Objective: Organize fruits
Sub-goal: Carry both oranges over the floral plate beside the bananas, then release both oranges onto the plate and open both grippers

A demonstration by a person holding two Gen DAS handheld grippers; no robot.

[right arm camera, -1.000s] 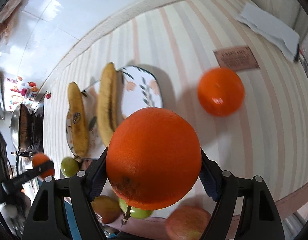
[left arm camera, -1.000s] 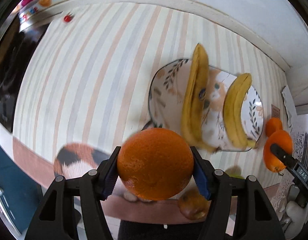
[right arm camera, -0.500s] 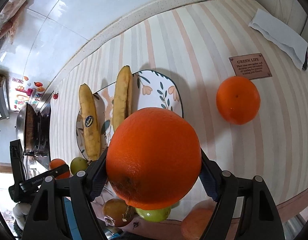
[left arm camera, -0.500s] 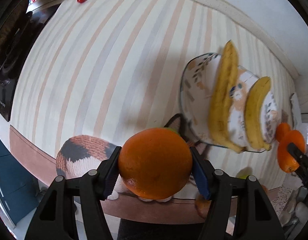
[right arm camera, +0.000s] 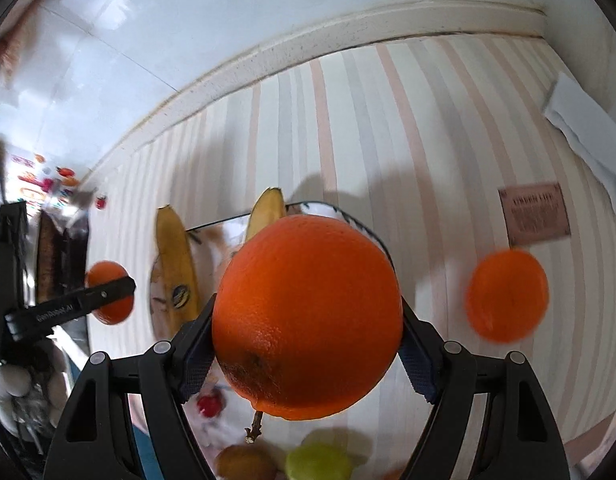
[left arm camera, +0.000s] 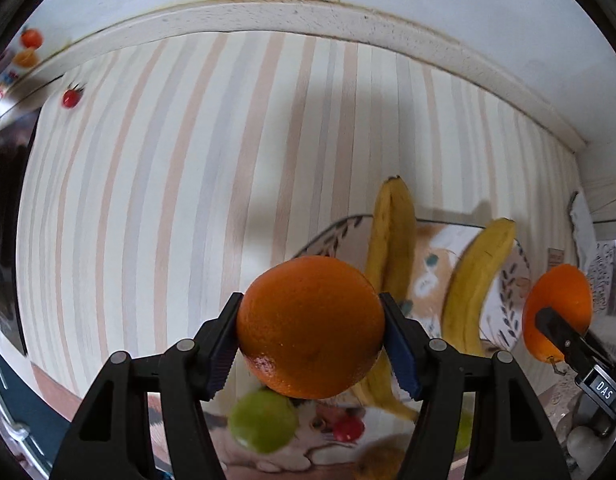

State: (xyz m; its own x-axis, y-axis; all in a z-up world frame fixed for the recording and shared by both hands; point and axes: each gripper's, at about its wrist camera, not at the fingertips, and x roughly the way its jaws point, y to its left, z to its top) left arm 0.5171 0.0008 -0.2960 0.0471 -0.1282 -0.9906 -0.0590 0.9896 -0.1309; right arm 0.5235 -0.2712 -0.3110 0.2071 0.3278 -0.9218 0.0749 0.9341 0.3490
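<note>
We grip an orange (left arm camera: 310, 326) between the left gripper (left arm camera: 310, 344) pads, above the striped counter (left arm camera: 168, 200) beside the plate (left arm camera: 504, 304) with two bananas (left arm camera: 392, 248). Our right gripper (right arm camera: 306, 354) clamps a bigger orange (right arm camera: 308, 316) over the plate's near rim. Only the right view shows a third orange (right arm camera: 506, 294) lying loose near a brown card (right arm camera: 534, 216); only the left shows broad bare counter up to the wall edge (left arm camera: 308, 12). A green fruit (left arm camera: 264, 420) sits at the front edge
</note>
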